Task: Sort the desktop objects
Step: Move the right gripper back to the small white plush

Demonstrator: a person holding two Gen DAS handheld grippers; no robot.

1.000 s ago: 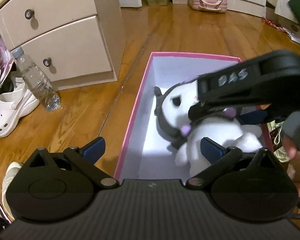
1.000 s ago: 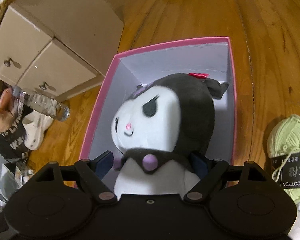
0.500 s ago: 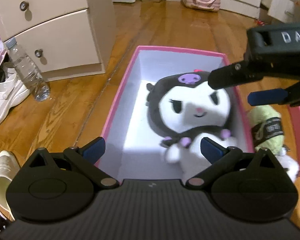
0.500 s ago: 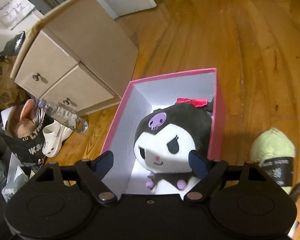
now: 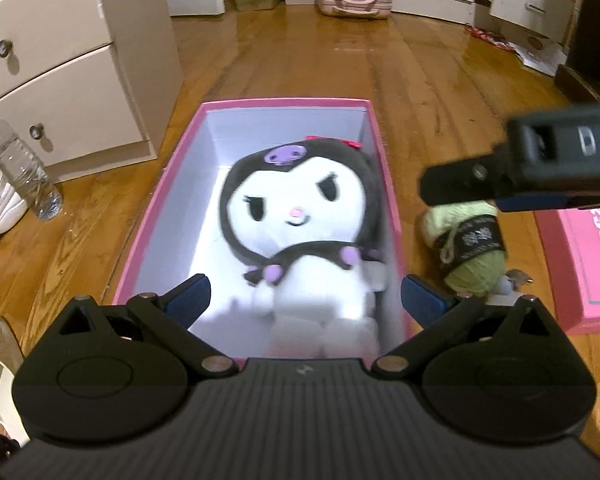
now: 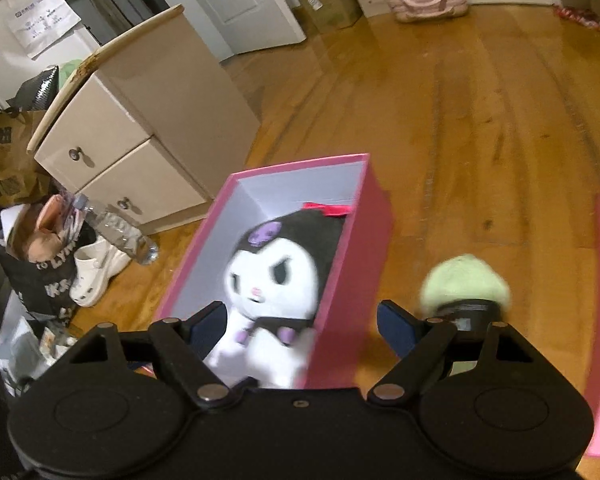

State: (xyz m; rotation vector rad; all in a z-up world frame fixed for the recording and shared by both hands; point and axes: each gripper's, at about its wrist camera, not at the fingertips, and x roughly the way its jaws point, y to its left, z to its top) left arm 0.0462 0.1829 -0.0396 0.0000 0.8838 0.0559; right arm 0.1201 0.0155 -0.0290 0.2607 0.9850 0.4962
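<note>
the plush doll (image 5: 300, 232) lies in the pink box (image 5: 390, 184), so both the left gripper (image 5: 304, 296) and right gripper (image 6: 300, 322) hover with fingers apart, the green yarn (image 5: 466, 236) waiting at the box's 3 o'clock.

Pink box (image 5: 388, 184), white inside; black-and-white plush (image 5: 300, 216); green yarn (image 5: 474, 268).

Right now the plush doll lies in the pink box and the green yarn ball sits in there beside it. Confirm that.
Not quite. The plush doll lies in the pink box, but the green yarn ball sits on the floor outside it, against the box's right side. The left wrist view shows this.
</note>
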